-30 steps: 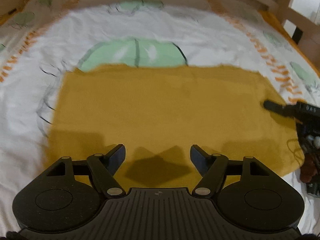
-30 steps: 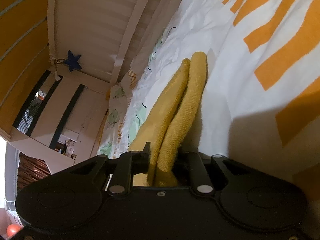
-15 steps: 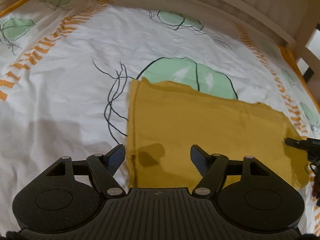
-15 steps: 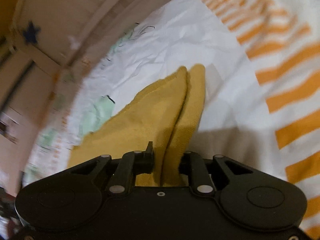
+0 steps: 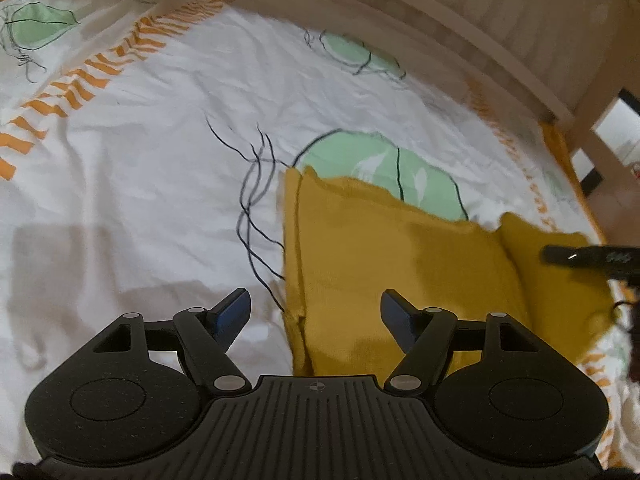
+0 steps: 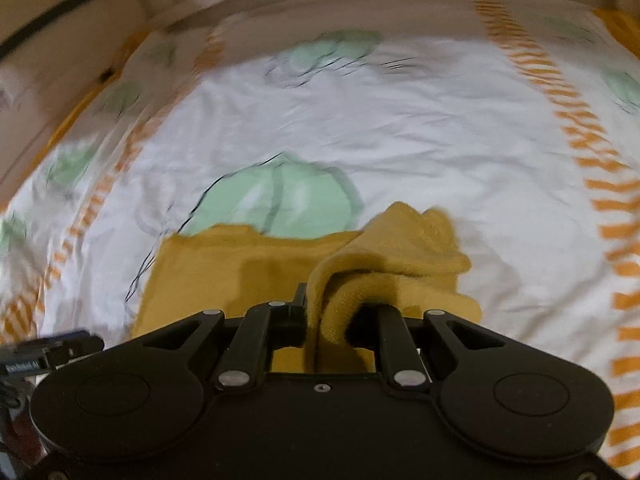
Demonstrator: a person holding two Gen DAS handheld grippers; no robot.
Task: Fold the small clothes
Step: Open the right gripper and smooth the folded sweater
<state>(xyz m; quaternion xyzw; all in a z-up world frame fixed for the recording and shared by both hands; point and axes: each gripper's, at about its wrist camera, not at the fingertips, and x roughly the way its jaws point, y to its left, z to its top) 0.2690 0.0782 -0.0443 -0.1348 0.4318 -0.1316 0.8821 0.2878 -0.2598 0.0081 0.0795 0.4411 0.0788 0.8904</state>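
A mustard-yellow knit garment [image 5: 400, 264] lies folded flat on the bed sheet [image 5: 140, 160]. My left gripper [image 5: 314, 310] is open and empty, hovering over the garment's near left edge. My right gripper [image 6: 334, 312] is shut on the garment's right end [image 6: 384, 264] and lifts it into a bunched fold above the flat part [image 6: 224, 268]. The right gripper's finger also shows in the left wrist view [image 5: 576, 256] at the garment's right end.
The white sheet carries green leaf prints [image 5: 384, 168] and orange stripe bands [image 6: 600, 184]. A wooden bed rail [image 5: 460, 36] runs along the far side. The left gripper's body shows at the lower left of the right wrist view [image 6: 48, 354].
My right gripper has swung round and lifted the garment's right end, bunching it over the flat part. My left gripper has moved left to the garment's left edge, still open.
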